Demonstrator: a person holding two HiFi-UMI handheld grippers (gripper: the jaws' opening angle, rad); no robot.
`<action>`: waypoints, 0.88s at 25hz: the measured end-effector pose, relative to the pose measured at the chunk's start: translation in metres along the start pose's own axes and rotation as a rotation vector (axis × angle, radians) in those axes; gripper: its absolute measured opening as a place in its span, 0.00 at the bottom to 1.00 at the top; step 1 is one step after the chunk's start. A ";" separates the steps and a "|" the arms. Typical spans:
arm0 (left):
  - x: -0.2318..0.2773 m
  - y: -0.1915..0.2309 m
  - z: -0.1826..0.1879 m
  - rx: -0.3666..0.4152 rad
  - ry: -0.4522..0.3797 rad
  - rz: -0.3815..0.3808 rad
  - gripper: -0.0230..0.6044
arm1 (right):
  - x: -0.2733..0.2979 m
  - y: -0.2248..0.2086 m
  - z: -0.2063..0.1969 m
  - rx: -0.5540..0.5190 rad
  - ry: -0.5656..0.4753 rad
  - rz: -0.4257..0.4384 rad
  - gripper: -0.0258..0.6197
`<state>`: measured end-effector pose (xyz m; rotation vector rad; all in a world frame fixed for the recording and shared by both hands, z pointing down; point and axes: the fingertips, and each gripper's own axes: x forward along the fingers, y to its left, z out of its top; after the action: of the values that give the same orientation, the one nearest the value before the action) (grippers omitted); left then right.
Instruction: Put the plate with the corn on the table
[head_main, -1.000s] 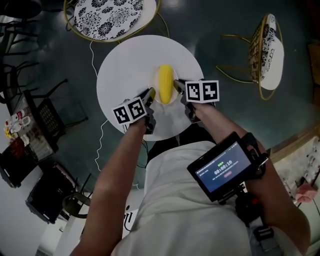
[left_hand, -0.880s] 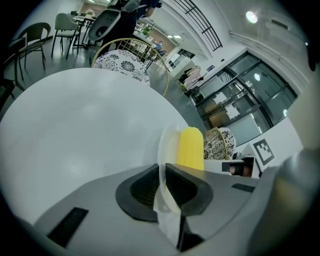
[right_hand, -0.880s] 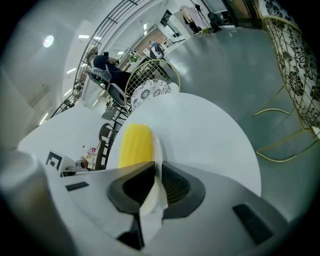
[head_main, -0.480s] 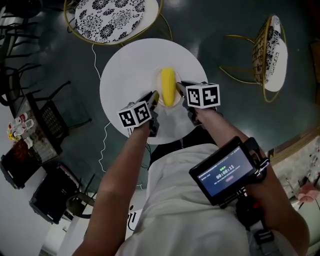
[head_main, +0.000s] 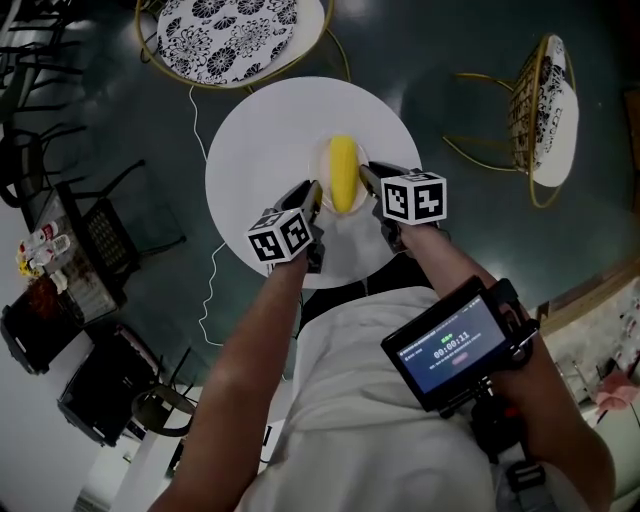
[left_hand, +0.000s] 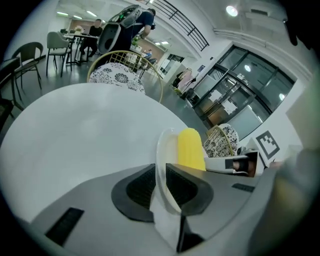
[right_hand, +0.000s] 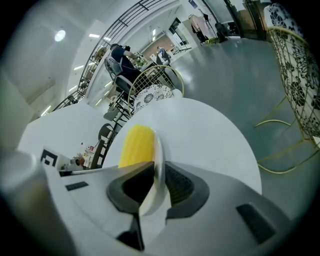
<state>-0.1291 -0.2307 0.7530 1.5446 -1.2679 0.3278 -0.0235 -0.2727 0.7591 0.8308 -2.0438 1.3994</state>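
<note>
Plate (head_main: 322, 160) with corn (head_main: 343, 172) | left gripper (head_main: 313, 193) clamps left rim | right gripper (head_main: 366, 179) clamps right rim | forearms extended

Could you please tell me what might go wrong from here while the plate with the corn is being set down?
1. The yellow corn cob lies loose on the small white plate; if one side dips, it could roll off.
2. The left gripper and right gripper each pinch only the thin rim, so the plate might slip.
3. I cannot tell whether the plate touches the round white table; opening early could drop it.
</note>
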 end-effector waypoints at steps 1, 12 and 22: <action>-0.007 0.002 0.001 0.000 -0.018 0.013 0.11 | -0.005 0.002 -0.001 -0.006 -0.008 -0.010 0.11; -0.062 0.023 -0.006 0.011 -0.086 0.075 0.10 | -0.046 0.006 -0.008 -0.053 -0.082 -0.093 0.11; -0.118 -0.007 -0.034 0.076 -0.139 0.005 0.05 | -0.095 0.043 -0.031 -0.079 -0.144 -0.062 0.05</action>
<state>-0.1571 -0.1392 0.6749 1.6530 -1.3809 0.2781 0.0113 -0.2130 0.6753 0.9772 -2.1468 1.2490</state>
